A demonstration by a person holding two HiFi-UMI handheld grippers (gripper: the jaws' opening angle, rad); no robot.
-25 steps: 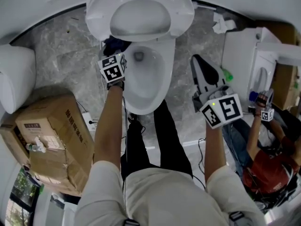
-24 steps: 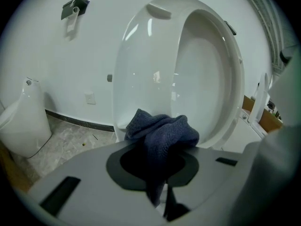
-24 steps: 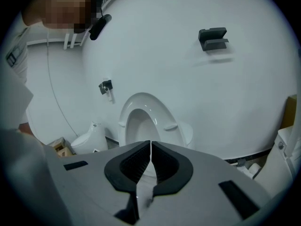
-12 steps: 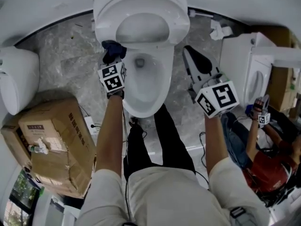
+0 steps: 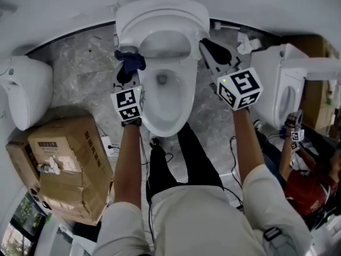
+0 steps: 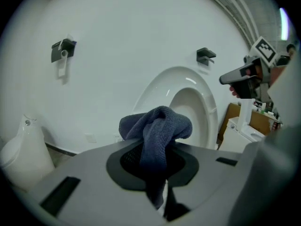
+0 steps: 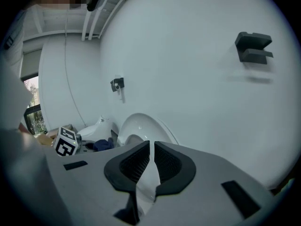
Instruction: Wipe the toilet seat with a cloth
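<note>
The cloth (image 5: 130, 62) (a dark blue rag, bunched up) is pinched between the clamped jaws of the left gripper (image 5: 129, 72). It has risen from beside the left rim of the bowl (image 5: 160, 111) to the lower left edge of the raised toilet seat (image 5: 198, 24). The right gripper (image 5: 206, 46), jaws pressed together on nothing, has swung in from over the floor (image 5: 80, 63) to the seat's right edge; whether it touches, I cannot tell.
</note>
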